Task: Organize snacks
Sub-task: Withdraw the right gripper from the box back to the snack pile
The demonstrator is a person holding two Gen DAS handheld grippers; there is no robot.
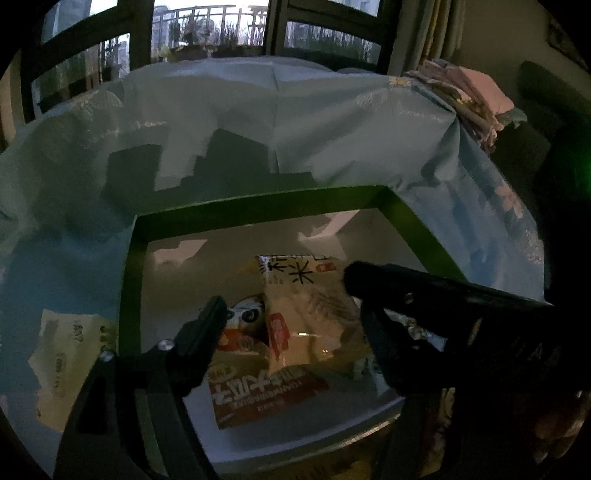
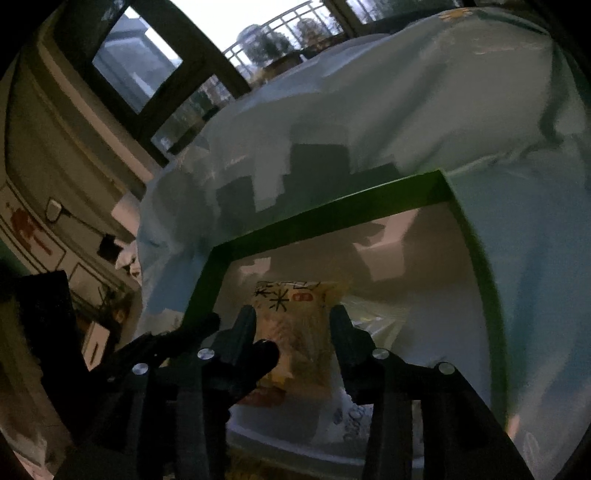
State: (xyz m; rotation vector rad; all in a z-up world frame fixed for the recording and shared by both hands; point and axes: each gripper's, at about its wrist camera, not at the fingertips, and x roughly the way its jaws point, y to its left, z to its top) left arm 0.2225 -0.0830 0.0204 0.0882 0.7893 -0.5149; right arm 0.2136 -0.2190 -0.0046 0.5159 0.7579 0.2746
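Over the green-rimmed box (image 1: 258,206) on the blue-clothed tabletop (image 1: 332,140), I hold both tongs spread, left (image 1: 282,295) and right (image 2: 291,321), pinching nothing. The pale snack packet (image 1: 314,314) lies inside atop others. Placement looks finished; next I judge both tongs should lift clear and fetch another snack.

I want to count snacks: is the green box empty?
No, the green box has snack packets lying in it, like the pale packet and the orange packet.

- Setting: a home, living or dining room, dim light.
- Pale blue floral cotton tablecloth (image 1: 332,122) draped over a table.
- Dark-framed glazed balcony doors (image 1: 207,33); railing and potted plants outside.
- Folded pink laundry pile (image 1: 476,96); curtain beside it.
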